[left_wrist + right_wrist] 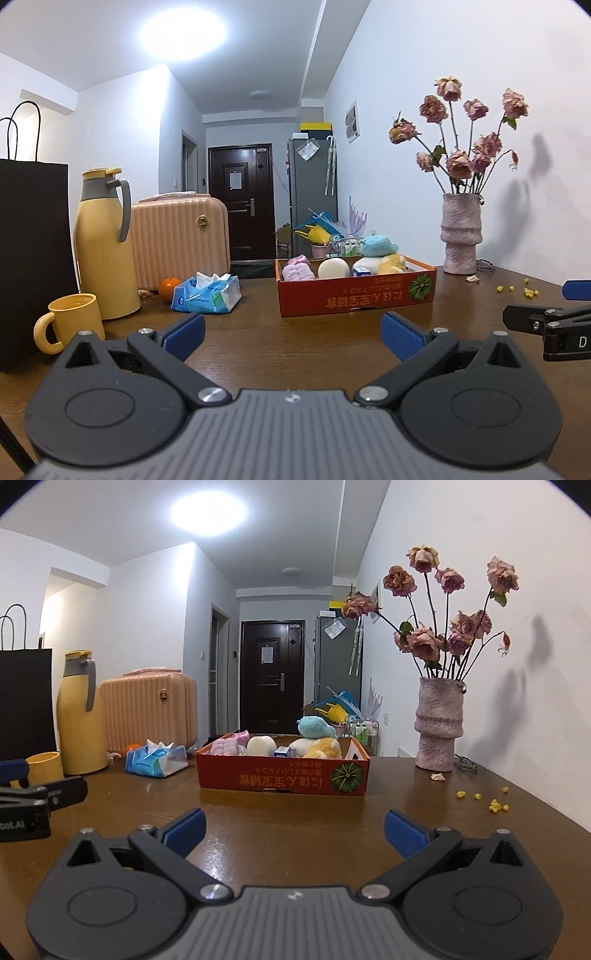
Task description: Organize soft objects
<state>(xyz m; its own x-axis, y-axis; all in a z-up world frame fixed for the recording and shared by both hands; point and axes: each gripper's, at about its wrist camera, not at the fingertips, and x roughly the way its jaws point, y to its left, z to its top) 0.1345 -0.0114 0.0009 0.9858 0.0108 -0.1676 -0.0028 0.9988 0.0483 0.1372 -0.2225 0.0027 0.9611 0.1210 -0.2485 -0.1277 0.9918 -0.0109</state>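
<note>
A shallow red cardboard box (354, 295) (282, 777) sits mid-table with soft things inside: a pink towel roll (297, 271) (224, 746), a white round sponge (333, 267) (261, 745), a blue plush (377, 246) (316, 726) on top of a yellow-and-white plush (388, 264) (321, 749). My left gripper (293, 334) hovers open over bare wood in front of the box, nothing between its blue fingers. My right gripper (294, 830) is likewise open and empty, facing the box. Each gripper shows at the edge of the other's view.
A blue tissue pack (207, 293) (157, 762), an orange (169, 288), a yellow thermos (105, 243), a yellow mug (72, 323), a black paper bag (33, 258) and a pink case (181, 240) stand left. A pink vase of dried roses (461, 234) (437, 723) and yellow crumbs (491, 801) are on the right.
</note>
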